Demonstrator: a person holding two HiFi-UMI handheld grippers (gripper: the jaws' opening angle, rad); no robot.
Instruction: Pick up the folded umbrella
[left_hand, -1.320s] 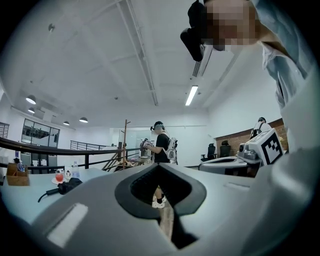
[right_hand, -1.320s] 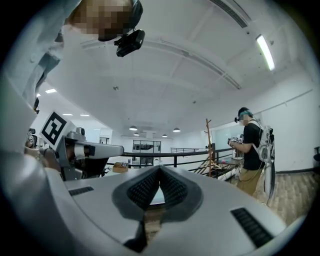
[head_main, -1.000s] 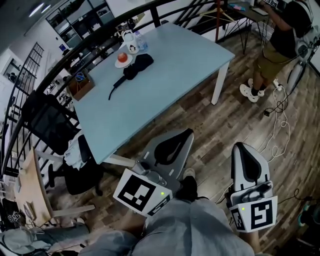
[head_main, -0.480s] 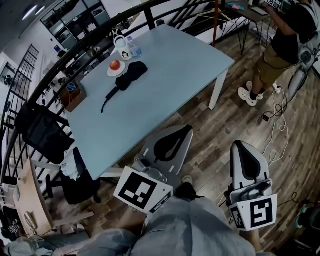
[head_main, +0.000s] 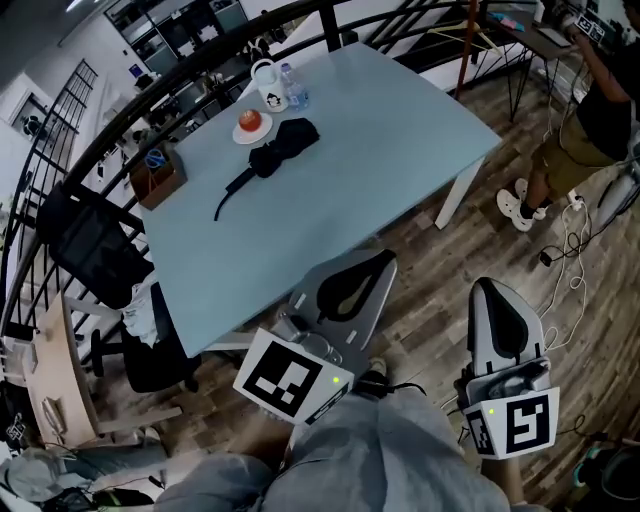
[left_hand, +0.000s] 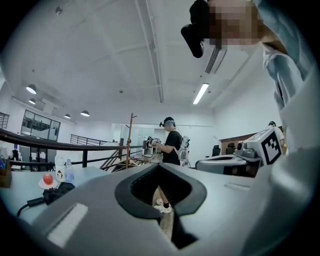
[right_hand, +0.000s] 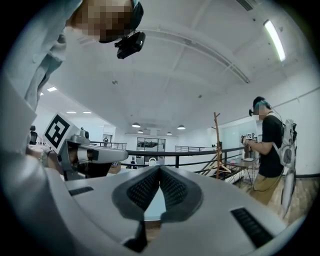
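The folded black umbrella (head_main: 278, 155) lies on the light blue table (head_main: 380, 130) toward its far side, its strap trailing to the left. It also shows low at the left of the left gripper view, umbrella (left_hand: 55, 192). My left gripper (head_main: 378, 264) is shut and empty, its tip at the table's near edge, well short of the umbrella. My right gripper (head_main: 491, 293) is shut too, holding nothing, out over the wooden floor to the right of the table. Both point level toward the table: left gripper (left_hand: 159, 169), right gripper (right_hand: 160, 170).
Beside the umbrella stand a plate with a red apple (head_main: 250, 122), a white mug (head_main: 266, 82) and a small bottle (head_main: 290, 86). A brown box (head_main: 158, 172) sits at the table's left end. A black chair (head_main: 95, 240) is at left, a person (head_main: 590, 110) and floor cables (head_main: 565, 235) at right.
Both grippers have moved forward toward the table, still shut. The left tip now reaches the table's near edge. The umbrella has not moved on the table.
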